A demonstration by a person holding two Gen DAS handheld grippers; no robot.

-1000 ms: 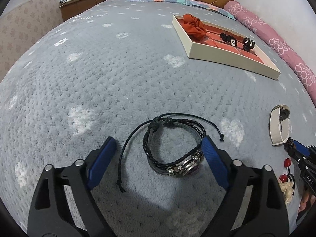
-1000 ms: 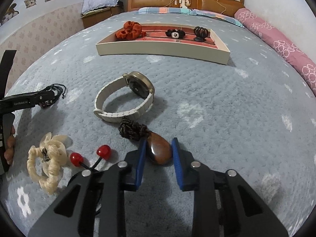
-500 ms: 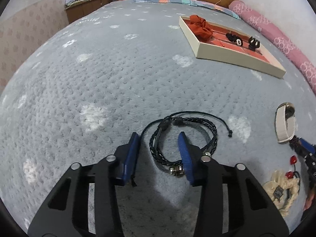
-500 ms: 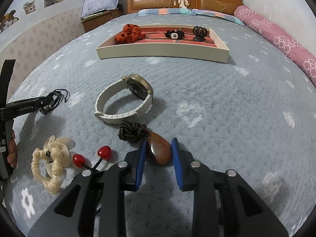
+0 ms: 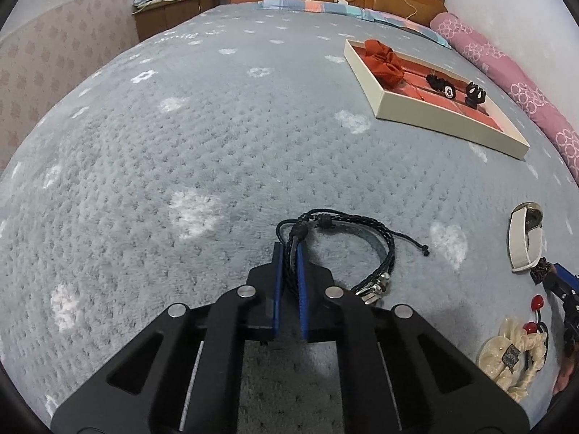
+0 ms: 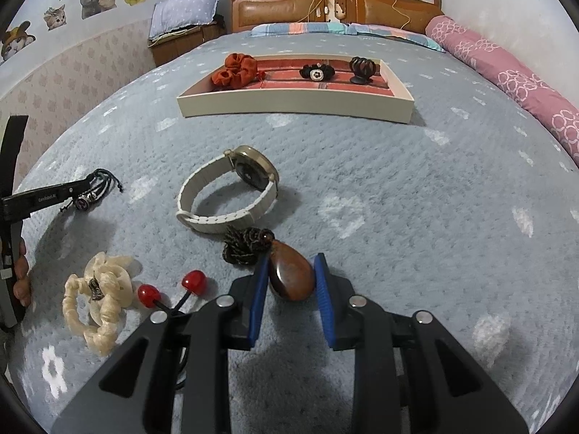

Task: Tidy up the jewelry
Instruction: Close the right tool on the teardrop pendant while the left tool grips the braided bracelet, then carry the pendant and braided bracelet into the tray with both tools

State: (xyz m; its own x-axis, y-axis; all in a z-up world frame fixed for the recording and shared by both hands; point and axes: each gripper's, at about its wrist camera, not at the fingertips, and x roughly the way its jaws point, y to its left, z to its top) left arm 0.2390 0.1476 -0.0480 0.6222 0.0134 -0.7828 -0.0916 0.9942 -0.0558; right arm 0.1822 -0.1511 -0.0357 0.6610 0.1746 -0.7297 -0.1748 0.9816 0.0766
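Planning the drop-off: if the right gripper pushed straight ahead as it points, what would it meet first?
The right gripper, shut on the brown pendant, would likely meet the white watch first; depth is unclear.

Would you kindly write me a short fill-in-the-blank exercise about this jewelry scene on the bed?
1. The left gripper is shut on the black braided ____.
2. The right gripper holds a brown teardrop ____.
3. The white-strapped watch lies on the grey ____.
4. The tray holds an orange scrunchie, a black scrunchie and a dark claw ____.

Missing words: bracelet; pendant; blanket; clip
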